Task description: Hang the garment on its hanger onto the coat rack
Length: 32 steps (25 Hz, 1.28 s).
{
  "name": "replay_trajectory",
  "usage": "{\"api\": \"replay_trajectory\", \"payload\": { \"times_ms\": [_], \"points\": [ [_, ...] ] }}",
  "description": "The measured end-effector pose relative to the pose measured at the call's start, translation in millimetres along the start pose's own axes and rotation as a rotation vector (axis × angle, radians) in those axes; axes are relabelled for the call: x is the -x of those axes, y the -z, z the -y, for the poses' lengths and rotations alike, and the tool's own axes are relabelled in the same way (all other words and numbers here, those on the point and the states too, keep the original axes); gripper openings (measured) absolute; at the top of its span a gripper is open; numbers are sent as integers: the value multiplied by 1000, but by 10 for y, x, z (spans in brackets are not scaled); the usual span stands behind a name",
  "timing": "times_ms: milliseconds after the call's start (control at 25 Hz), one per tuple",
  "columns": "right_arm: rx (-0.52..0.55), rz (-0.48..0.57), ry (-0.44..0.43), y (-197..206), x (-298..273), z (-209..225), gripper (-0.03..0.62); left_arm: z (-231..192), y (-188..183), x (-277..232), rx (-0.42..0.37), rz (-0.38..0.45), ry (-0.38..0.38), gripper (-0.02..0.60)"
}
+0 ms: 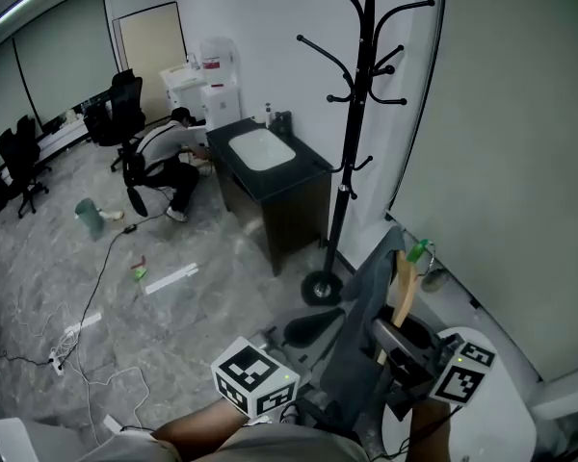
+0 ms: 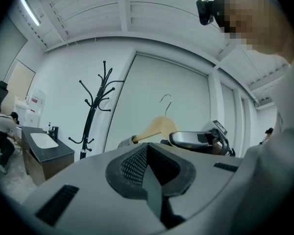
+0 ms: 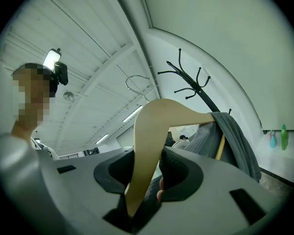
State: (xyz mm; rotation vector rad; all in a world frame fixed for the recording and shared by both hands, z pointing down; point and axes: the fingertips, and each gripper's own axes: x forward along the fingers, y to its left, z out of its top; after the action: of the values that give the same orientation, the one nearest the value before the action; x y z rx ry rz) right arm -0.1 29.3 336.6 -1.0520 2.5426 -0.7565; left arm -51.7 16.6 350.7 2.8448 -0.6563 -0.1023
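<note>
A person (image 1: 164,157) crouches beside the dark sink cabinet (image 1: 294,215).

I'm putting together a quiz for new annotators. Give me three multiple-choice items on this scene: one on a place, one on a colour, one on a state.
1. Where is the coat rack?
A) upright beside the dark cabinet
B) on top of that cabinet
C) lying flat

2. What colour is the garment on the hanger?
A) red
B) white
C) grey

3. What is the right gripper doing?
A) open and empty
B) fingers closed on the wooden hanger
C) closed on the rack's pole

Answers:
1 A, its round base sits next to the cabinet.
2 C, grey cloth drapes from the hanger.
3 B, the right gripper view shows the hanger's arm clamped between the fingers.
</note>
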Motion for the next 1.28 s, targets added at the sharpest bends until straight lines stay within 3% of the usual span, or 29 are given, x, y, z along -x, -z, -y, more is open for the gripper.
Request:
{"api": "replay_trajectory", "payload": {
  "times_ms": [360,1000,1280],
  "points": [
    [1,-3,-22,-488,-447,613,146,-662,-123,-483,7,4,-8,5],
    [-31,-82,-127,-1559,-1184,2261,146,-1900,-450,-2186,-1,35,-129,5],
    [1,-117,-113,-1947,-1475,2848,146,-2261,-506,-2672,2,29,-163,5]
  ]
}}
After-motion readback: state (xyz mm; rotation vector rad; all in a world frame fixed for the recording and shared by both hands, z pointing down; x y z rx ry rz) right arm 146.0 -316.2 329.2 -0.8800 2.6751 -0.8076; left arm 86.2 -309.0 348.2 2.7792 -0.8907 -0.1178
